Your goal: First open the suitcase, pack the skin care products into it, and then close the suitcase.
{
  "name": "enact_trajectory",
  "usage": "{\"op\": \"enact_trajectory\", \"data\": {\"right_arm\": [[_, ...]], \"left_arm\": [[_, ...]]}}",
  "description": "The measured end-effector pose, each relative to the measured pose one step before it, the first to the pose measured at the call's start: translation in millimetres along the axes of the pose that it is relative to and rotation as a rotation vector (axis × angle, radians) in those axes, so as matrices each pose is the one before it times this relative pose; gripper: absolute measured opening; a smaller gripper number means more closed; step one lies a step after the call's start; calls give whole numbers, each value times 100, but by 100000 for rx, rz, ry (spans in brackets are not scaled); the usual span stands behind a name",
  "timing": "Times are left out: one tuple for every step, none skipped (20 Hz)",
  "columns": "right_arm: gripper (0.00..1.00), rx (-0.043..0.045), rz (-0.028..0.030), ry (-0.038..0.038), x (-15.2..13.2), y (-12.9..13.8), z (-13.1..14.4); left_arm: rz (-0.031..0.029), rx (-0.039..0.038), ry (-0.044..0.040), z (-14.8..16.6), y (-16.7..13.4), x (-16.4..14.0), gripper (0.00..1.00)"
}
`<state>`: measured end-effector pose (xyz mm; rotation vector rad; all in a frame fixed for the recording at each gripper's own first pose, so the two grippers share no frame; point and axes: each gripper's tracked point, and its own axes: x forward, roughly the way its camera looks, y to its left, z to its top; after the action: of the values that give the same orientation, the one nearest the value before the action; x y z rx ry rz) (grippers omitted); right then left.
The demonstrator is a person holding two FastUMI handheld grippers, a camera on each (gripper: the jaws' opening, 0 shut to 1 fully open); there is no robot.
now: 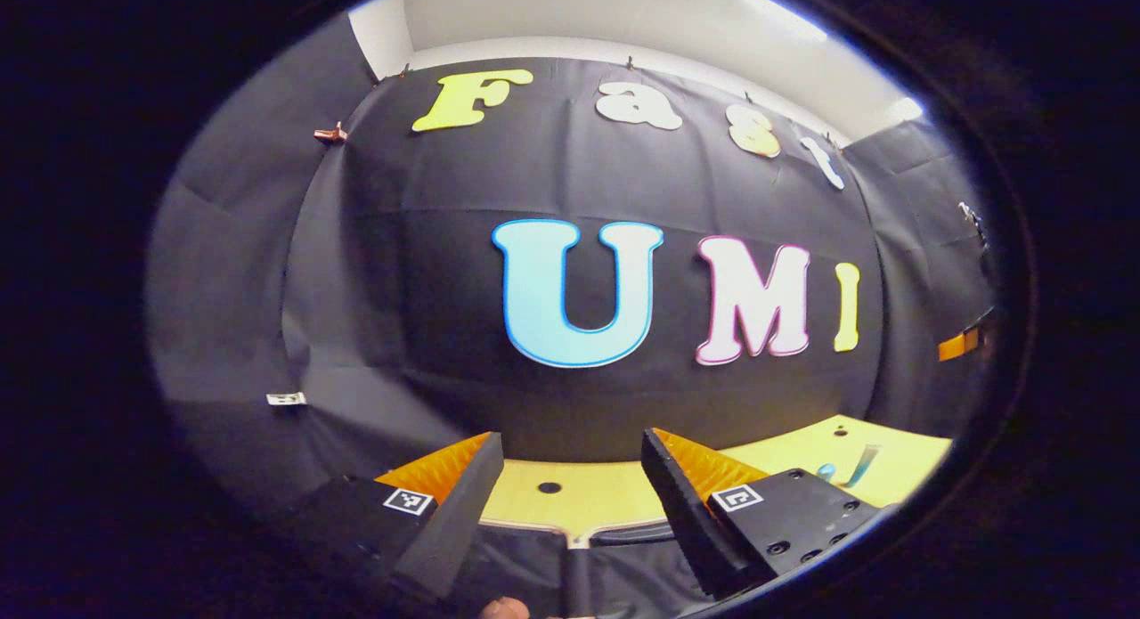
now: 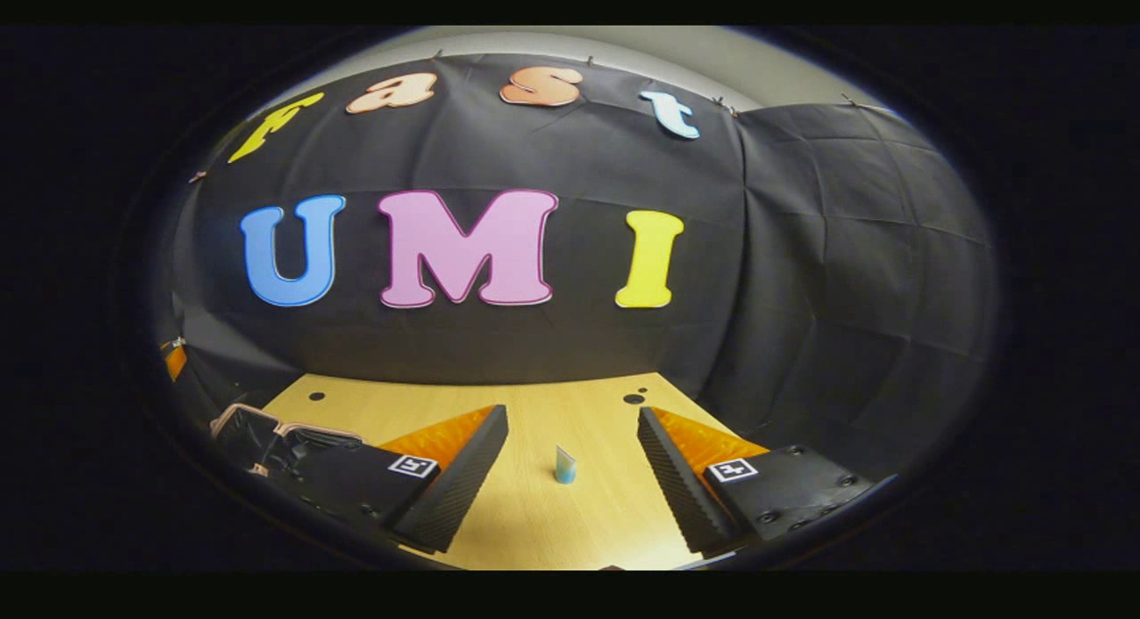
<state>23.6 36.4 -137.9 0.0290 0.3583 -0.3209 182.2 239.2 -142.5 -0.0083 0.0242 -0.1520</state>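
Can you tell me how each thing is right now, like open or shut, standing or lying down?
left hand-held gripper: open, holding nothing, above the suitcase.
right hand-held gripper: open, holding nothing, above the table.
suitcase: dark with a pale trim, on the table; open or shut, cannot tell.
small blue tube: standing upright on the table, apart from both fingers.
table: wooden, with small round holes.

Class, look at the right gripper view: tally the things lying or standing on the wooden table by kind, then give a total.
suitcase: 1
small blue skin care tube: 1
Total: 2
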Motion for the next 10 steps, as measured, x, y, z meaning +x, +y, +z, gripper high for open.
{"op": "enact_trajectory", "data": {"right_arm": [[94, -1458, 218, -1538, 71, -159, 292], [94, -931, 1651, -1152, 4, 267, 176], [94, -1587, 1653, -537, 28, 399, -49], [94, -2538, 912, -754, 80, -46, 10], [94, -1463, 1479, -952, 52, 19, 139], [94, -962, 2293, -1061, 211, 316, 19], [94, -1643, 1537, -95, 243, 200, -249], [94, -1815, 1509, 416, 318, 10, -407], [94, -975, 1675, -306, 279, 77, -265], [94, -800, 1751, -807, 422, 80, -203]], "left_arm": [[-3306, -1887, 1115, 21, -2162, -123, 98], [-3171, -1654, -170, -23, -2208, -323, 98], [-2905, -645, 868, -95, -1835, 387, 98], [-1620, -521, -558, -78, -1491, 362, 98], [-1280, -358, -24, -89, -1588, 310, 97], [-1785, -636, 292, -527, -1694, 388, 98], [-2336, -634, 1085, -741, -1931, 398, 98], [-2398, -1018, 2665, -1269, -1888, 604, 98], [-1150, -1278, 3623, -1493, -1635, 634, 98], [-1952, -878, 3678, -1487, -1684, 781, 98]]}}
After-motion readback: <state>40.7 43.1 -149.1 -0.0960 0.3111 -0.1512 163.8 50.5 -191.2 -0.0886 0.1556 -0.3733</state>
